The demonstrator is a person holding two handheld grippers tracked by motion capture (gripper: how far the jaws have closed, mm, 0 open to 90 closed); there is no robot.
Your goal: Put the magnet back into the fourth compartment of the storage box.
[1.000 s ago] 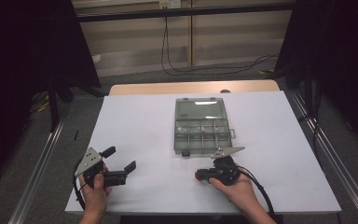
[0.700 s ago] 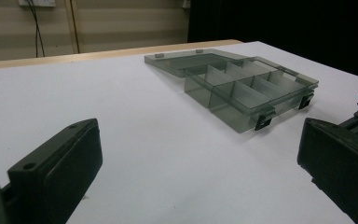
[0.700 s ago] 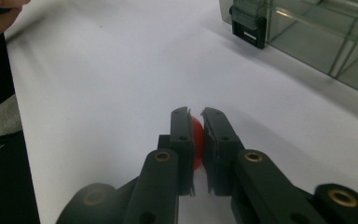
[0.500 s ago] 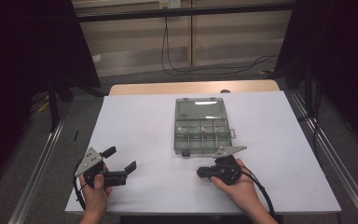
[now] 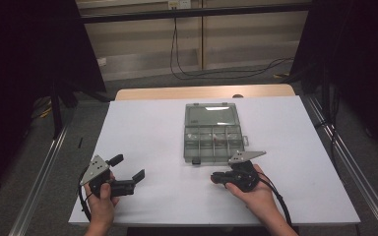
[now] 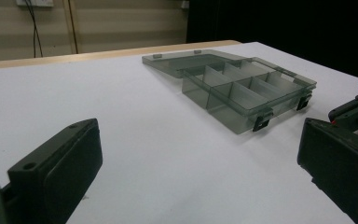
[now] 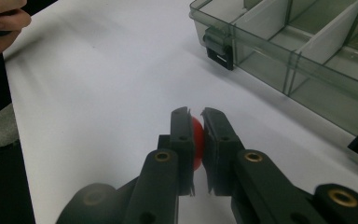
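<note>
- Right tongs (image 7: 195, 123) pinching a red bead (image 7: 196, 140), the open box (image 5: 212, 135) just ahead.
- Left tongs (image 5: 126, 171) spread, empty.
- Bead not yet dropped in a compartment.

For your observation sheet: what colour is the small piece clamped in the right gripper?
Red; the right gripper view shows it best.

left gripper (image 5: 128, 178) jaws wide, right gripper (image 7: 196, 122) — clamped

A white counter (image 5: 147, 132) fills the middle of the frame, a wooden edge (image 5: 177, 93) along its far side, black cables (image 5: 187, 59) hanging at the upper centre
</note>
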